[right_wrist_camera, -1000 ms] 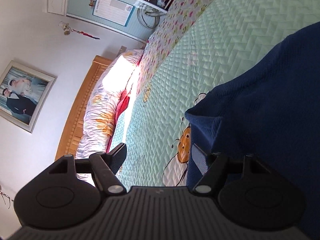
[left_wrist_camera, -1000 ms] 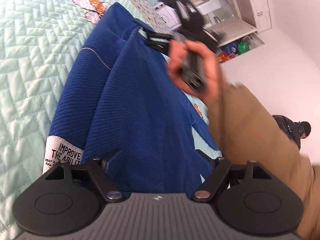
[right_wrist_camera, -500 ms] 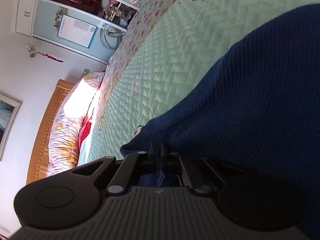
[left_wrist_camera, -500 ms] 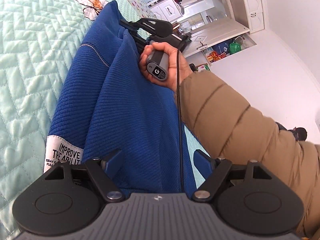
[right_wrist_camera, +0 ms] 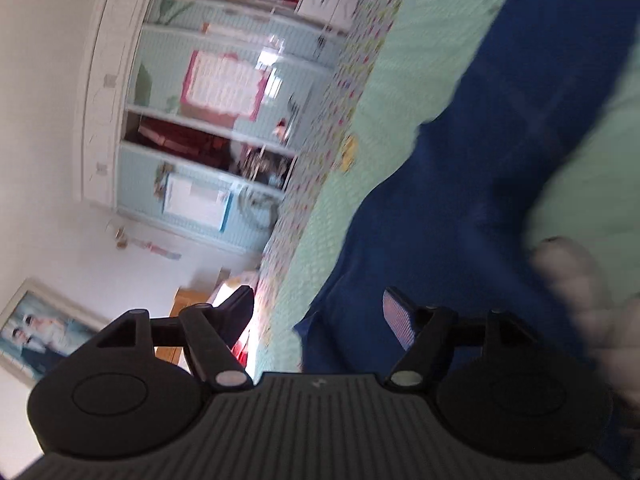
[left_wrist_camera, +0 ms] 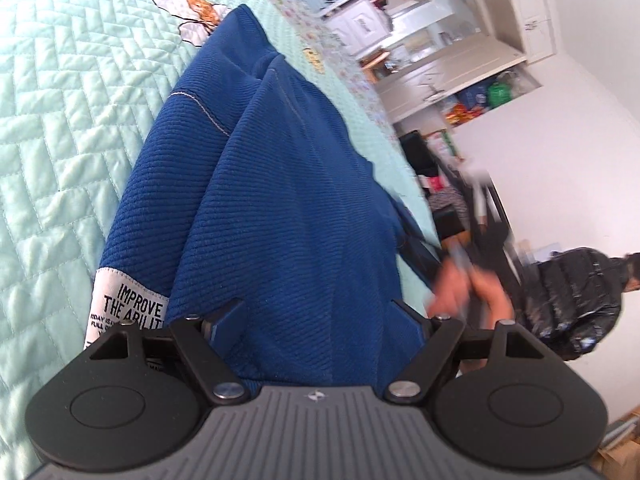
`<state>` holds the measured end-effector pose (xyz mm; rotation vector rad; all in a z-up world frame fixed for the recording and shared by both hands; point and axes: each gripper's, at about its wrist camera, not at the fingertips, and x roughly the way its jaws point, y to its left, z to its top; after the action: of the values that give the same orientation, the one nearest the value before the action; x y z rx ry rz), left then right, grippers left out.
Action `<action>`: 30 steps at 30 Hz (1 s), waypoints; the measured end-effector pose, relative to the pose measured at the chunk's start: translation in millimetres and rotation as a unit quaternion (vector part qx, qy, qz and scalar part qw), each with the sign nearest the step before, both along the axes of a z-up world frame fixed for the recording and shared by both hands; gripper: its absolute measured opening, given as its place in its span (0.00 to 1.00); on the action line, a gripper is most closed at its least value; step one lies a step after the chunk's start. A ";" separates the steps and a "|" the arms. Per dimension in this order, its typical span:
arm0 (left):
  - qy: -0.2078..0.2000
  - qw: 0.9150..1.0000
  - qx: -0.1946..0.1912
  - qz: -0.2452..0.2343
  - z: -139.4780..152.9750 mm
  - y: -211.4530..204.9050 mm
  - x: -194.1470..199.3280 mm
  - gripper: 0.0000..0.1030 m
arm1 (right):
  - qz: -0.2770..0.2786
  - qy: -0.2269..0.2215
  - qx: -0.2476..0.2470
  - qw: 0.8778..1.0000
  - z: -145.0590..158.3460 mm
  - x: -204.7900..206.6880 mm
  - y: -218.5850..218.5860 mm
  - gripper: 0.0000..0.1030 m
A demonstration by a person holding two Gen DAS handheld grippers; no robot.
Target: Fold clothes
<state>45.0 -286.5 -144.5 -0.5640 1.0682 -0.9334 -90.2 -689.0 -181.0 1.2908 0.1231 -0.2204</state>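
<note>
A blue ribbed garment (left_wrist_camera: 280, 200) lies in folds on the mint quilt (left_wrist_camera: 60, 120), with a white printed label (left_wrist_camera: 128, 308) at its near left edge. My left gripper (left_wrist_camera: 314, 314) stands wide over the near end, cloth lying between its fingers, pads not pressing. In the left wrist view a blurred hand (left_wrist_camera: 452, 288) holds my right gripper off the garment's right side. The right wrist view is motion-blurred. There my right gripper (right_wrist_camera: 320, 312) has its jaws opening, and the garment (right_wrist_camera: 460, 200) lies ahead of them, not pinched.
A bee print (left_wrist_camera: 196, 4) marks the quilt beyond the garment. White shelves (left_wrist_camera: 440, 60) and a person in a black jacket (left_wrist_camera: 572, 296) are past the bed's right edge. A cupboard (right_wrist_camera: 208, 120) and framed picture (right_wrist_camera: 36, 328) line the wall. A pale blurred shape (right_wrist_camera: 572, 288) is unreadable.
My right gripper, shut on the garment's far edge half a second ago, has let go and swept back to the bed's near right side. My left gripper has stayed put.
</note>
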 end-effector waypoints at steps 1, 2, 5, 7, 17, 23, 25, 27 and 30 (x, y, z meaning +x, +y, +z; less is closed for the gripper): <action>0.002 1.000 0.009 0.005 2.8 -1.9 -1.4 0.78 | -0.043 0.007 0.003 0.999 -5.7 -26.7 -4.5 0.71; 0.004 1.000 0.017 0.011 5.4 -3.7 -2.3 0.78 | -0.086 0.015 0.011 0.996 -11.4 -50.2 -11.1 0.72; 0.012 0.999 0.041 0.029 11.6 -8.0 -5.8 0.78 | -0.203 0.028 0.031 0.978 -23.3 -108.6 -44.4 0.73; 0.016 0.997 0.056 0.043 14.7 -11.1 -8.0 0.78 | -0.252 0.029 0.039 0.966 -25.8 -135.8 -72.1 0.72; -0.028 0.999 0.033 -0.007 57.6 -76.9 -30.2 0.78 | -0.324 0.043 0.047 0.944 -39.6 -170.5 -235.3 0.74; -0.014 0.996 0.054 -0.064 55.9 -125.9 -51.1 0.78 | -0.265 0.107 0.021 0.958 -31.5 -135.8 -279.5 0.74; -0.010 0.995 0.060 -0.074 53.7 -134.3 -56.6 0.78 | -0.236 0.135 -0.012 0.962 -25.4 -121.1 -280.6 0.74; -0.005 0.995 0.063 -0.079 53.1 -139.4 -59.2 0.78 | -0.204 0.159 -0.041 0.965 -20.7 -108.3 -280.4 0.45; -0.008 0.995 0.066 -0.081 53.4 -141.2 -60.9 0.78 | -0.163 0.154 -0.083 0.971 -13.4 -101.6 -260.0 0.12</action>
<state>-15.9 -427.7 -91.2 -0.3642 1.1655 -0.9971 -191.8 -948.9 -194.4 1.0974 0.1532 -0.6999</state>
